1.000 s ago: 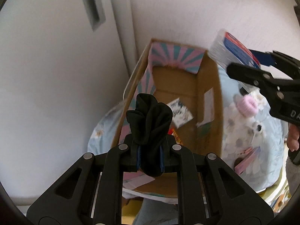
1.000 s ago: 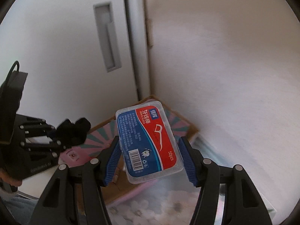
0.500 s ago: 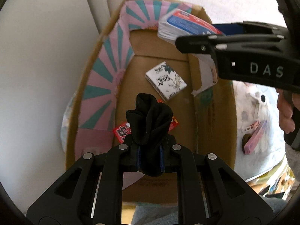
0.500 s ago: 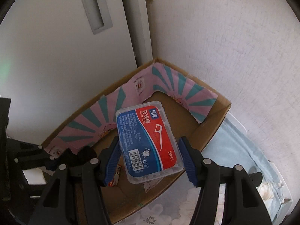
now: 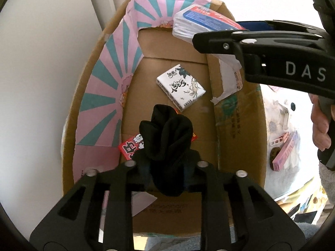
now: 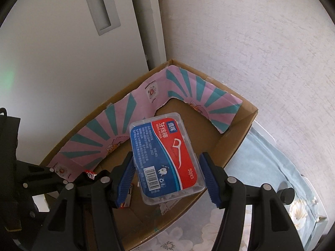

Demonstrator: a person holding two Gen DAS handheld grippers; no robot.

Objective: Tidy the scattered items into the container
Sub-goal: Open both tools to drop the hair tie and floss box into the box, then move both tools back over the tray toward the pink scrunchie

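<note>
An open cardboard box with pink and teal flaps stands against the wall; it also shows in the right wrist view. My left gripper is shut on a bundled black sock and holds it over the box. My right gripper is shut on a clear dental floss box with a red and blue label, held over the box's far end; it also shows in the left wrist view. Inside the box lie a white printed pack and a red packet.
Right of the box, on a floral cloth, lie a pink flat box, a small pink piece and a brown round thing. A white door and a textured wall stand close behind the box.
Both grippers have moved from beside the box to over it and tilted down into it. The sock and the floss box stay held.
</note>
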